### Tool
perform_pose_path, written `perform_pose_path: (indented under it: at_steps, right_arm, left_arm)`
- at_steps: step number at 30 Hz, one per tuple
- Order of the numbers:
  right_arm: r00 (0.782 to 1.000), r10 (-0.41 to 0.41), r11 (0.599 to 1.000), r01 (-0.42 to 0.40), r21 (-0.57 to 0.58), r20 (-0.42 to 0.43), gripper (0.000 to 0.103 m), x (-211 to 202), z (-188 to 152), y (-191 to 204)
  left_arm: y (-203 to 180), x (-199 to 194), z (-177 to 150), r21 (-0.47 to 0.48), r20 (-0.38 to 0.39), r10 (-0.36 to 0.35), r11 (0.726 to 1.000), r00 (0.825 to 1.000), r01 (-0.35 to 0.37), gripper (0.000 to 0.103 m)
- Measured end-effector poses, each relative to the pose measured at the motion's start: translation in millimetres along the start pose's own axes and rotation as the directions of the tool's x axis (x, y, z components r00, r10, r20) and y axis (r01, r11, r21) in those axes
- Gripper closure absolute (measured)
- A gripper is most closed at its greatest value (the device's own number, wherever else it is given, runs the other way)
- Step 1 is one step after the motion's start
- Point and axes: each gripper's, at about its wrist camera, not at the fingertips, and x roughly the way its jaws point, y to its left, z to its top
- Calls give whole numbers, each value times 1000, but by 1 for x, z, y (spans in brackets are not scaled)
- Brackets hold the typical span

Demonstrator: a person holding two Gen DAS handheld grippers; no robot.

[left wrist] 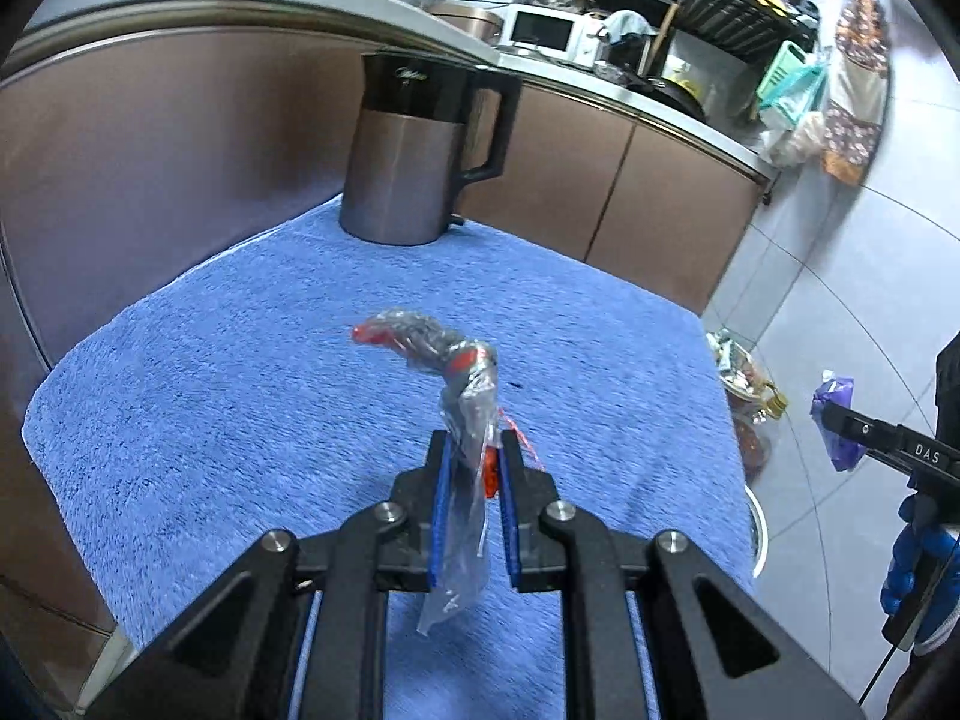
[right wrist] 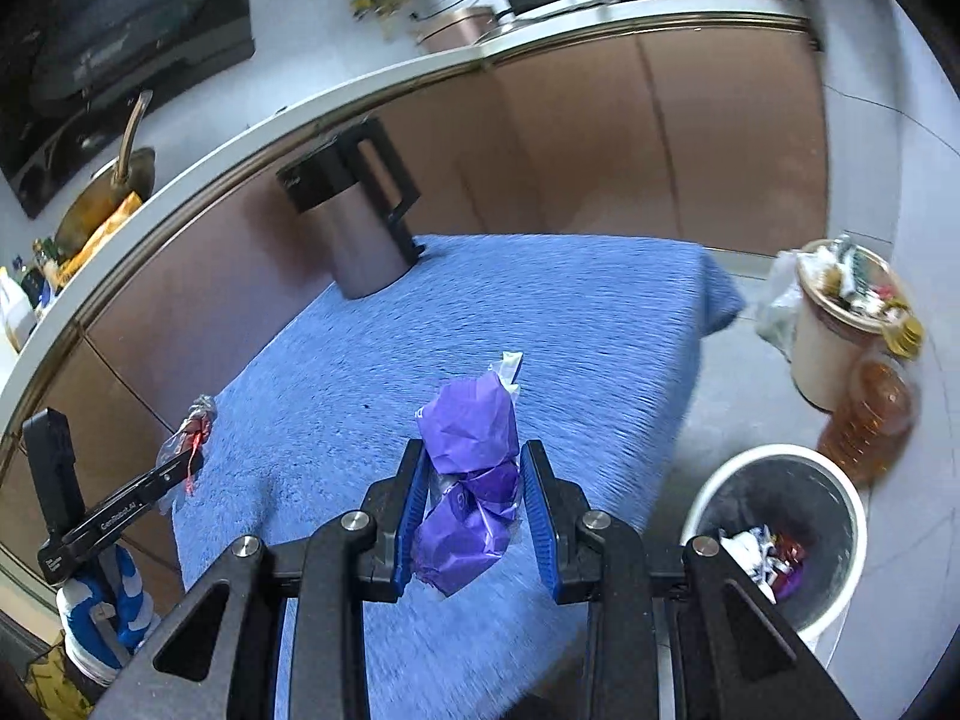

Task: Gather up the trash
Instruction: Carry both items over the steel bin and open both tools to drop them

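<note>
Left gripper (left wrist: 474, 450) grasps a clear wrapper (left wrist: 465, 414), right gripper (right wrist: 471, 468) clenches purple wrapper (right wrist: 468, 468); either may slip before the bin (right wrist: 780, 534) at lower right

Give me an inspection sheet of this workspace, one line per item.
Surface: blue towel covers the table, bare apart from the kettle.
Job's things: clear wrapper with red bits, purple wrapper, both lifted off the towel; white bin on the floor, trash already inside.
Clutter: steel kettle at the towel's far edge.
Grippers: left claw shut on the clear wrapper; right claw shut on the purple wrapper.
Cables: nothing seen.
Surroundings: brown cabinets; overfull pail and oil bottle beside the bin.
</note>
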Motion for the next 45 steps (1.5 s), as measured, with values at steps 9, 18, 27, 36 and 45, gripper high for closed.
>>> perform_pose_path:
  at_steps: [9, 18, 27, 36, 45]
  right_arm:
    - [994, -75, 996, 72, 46, 76, 74, -50, -21, -43]
    - [984, -148, 985, 138, 104, 94, 74, -76, -46, -95]
    - [979, -187, 962, 165, 217, 83, 74, -81, -73, -156]
    - [977, -208, 938, 184, 294, 52, 74, -69, -88, -201]
    - [980, -197, 924, 188, 333, -9, 73, -37, -96, -236]
  left_arm:
    - [-53, -8, -4, 68, -3, -19, 997, 1000, 19, 89]
    - [-129, 20, -10, 203, -67, -60, 976, 996, 73, 89]
    - [-207, 57, -22, 342, -162, -92, 929, 983, 143, 89]
    - [-279, 102, -34, 435, -240, -110, 876, 964, 208, 89]
    - [-323, 157, -45, 476, -332, -108, 839, 937, 265, 89]
